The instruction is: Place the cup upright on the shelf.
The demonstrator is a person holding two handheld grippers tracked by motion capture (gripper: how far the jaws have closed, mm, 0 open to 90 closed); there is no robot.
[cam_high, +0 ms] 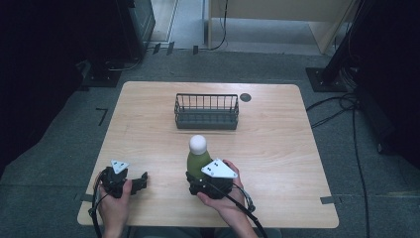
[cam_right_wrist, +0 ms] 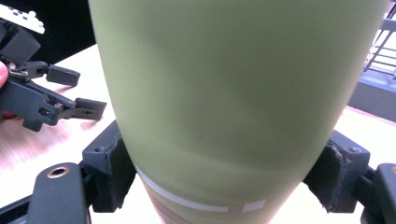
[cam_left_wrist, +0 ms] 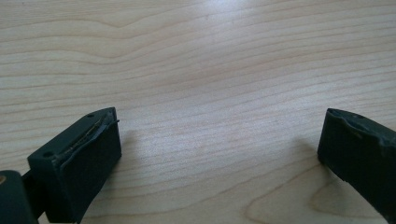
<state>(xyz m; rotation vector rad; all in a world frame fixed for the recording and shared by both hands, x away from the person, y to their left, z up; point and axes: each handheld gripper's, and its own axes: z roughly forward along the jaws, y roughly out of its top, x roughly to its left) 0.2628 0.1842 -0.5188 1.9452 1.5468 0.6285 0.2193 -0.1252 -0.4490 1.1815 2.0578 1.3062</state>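
Light wood table (cam_high: 277, 148) on grey carpet floor (cam_high: 44, 173); dark surroundings, cables (cam_high: 341, 106) right.

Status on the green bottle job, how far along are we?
Done: the right gripper is shut on the green bottle, pads pressing both sides of it in the right gripper view. In hand: the bottle stands upright on the table, not lifted. Left: probably moving it to the wire basket beyond. The left gripper rests open, holding nothing.

Bottle (cam_high: 197, 157) upright on table (cam_high: 277, 148), near front edge, centre. Wire basket (cam_high: 206, 112) behind it, well apart. Left hand-held gripper (cam_high: 141, 181) left of bottle; right hand-held gripper (cam_high: 195, 179) around bottle's base.
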